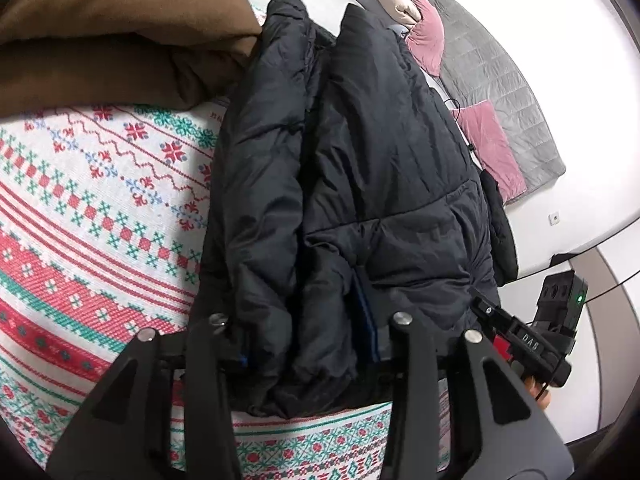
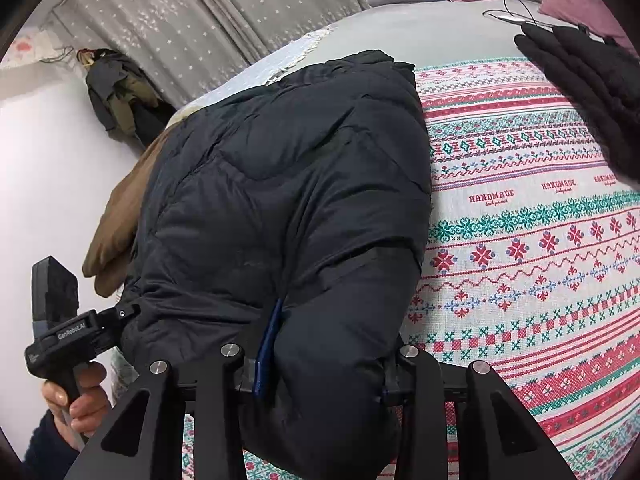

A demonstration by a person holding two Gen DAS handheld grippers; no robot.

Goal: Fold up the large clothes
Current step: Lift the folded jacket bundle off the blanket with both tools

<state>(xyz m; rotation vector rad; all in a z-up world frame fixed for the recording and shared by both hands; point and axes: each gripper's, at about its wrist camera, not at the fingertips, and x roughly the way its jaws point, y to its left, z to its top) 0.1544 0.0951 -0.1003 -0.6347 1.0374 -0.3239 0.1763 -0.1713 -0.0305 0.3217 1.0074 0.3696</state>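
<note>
From my left wrist: a brown cushion (image 1: 120,32) and pink pillows (image 1: 490,148) flank the dark puffer jacket (image 1: 360,168), lying lengthwise away from me on the patterned bedspread (image 1: 88,208), its near hem bunched between my spread left gripper (image 1: 308,344). From my right wrist: a black glove (image 2: 588,92) lies right of the jacket (image 2: 280,200), whose near end fills my spread right gripper (image 2: 320,360); whether either gripper pinches it, I cannot tell.

Patterned bedspread (image 1: 100,208), black puffer jacket (image 1: 360,168) and brown garment (image 1: 120,28) on it
</note>
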